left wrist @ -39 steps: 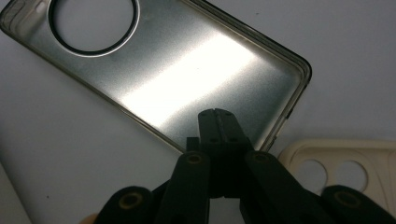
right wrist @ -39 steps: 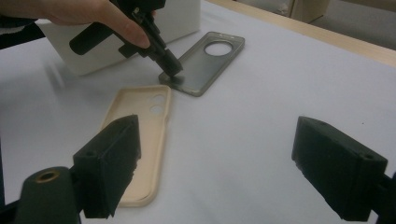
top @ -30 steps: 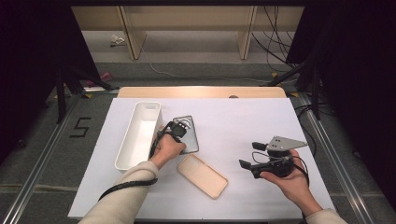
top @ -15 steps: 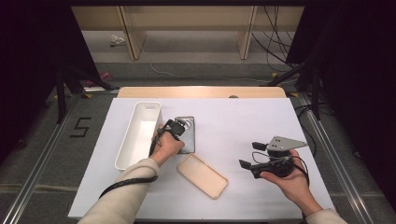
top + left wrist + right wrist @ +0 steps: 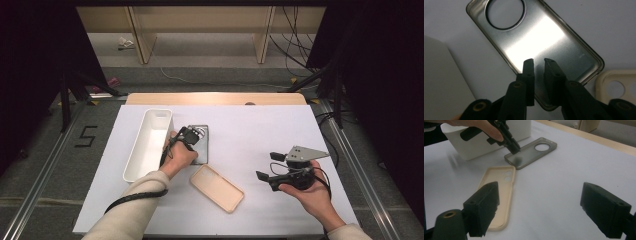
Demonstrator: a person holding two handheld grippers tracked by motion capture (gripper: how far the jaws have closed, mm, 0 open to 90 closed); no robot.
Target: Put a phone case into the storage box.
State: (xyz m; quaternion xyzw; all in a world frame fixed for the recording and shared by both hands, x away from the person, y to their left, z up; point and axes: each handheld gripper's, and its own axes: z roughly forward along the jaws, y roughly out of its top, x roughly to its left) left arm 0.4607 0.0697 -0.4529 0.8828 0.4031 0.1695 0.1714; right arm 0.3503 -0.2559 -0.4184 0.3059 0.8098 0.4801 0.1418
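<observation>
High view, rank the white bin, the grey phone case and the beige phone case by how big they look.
1. White bin, clearly largest.
2. Beige phone case and grey phone case look alike; the left gripper covers part of the grey one, so no ranking.

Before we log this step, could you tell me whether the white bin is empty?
Empty: the high view shows only the bare floor of the white bin.
</observation>
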